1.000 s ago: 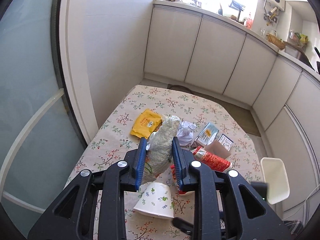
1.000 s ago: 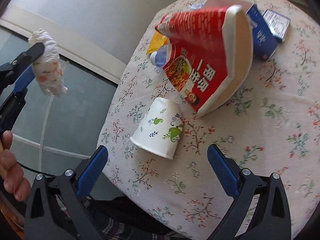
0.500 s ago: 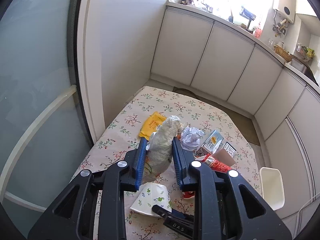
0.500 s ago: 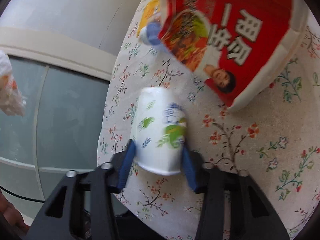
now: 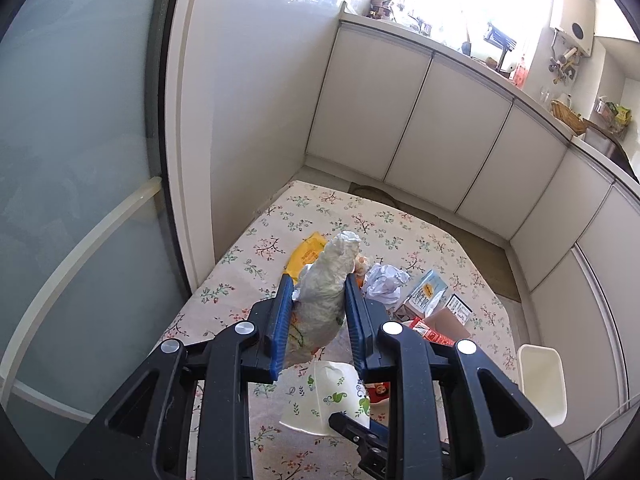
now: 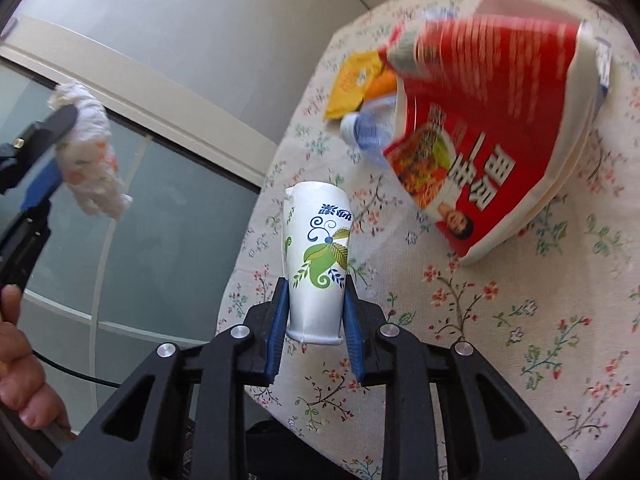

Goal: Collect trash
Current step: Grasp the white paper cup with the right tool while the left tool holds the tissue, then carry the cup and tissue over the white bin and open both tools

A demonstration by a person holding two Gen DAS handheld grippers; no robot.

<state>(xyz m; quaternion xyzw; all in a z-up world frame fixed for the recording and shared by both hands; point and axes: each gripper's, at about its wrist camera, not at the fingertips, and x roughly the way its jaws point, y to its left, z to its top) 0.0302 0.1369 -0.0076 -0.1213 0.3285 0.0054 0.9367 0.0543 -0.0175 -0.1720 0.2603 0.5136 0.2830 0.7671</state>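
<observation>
**A:** Which item is in hand on the right side?

**B:** The paper cup, printed with green leaves, sits clenched near its rim between the jaws of the right gripper, its base pointing away from the camera. It appears lifted just off the floral bench, near the bench's edge.

**A:** And the other side?

**B:** The left gripper has its jaws closed on a crumpled tissue wad, held above the bench, well clear of the cup.

**A:** What lies around the cup?

**B:** Just beyond the cup: a red noodle packet. Past that, a plastic bottle and a yellow wrapper. A white bin stands beside the bench, on the far side from the cup.

**A:** What could go wrong?

**B:** Probably crushing: thin paper walls buckle under a tight squeeze, and a collapsed cup may slip out. Swinging toward the bin could also knock the noodle packet, since it lies close alongside.
</observation>
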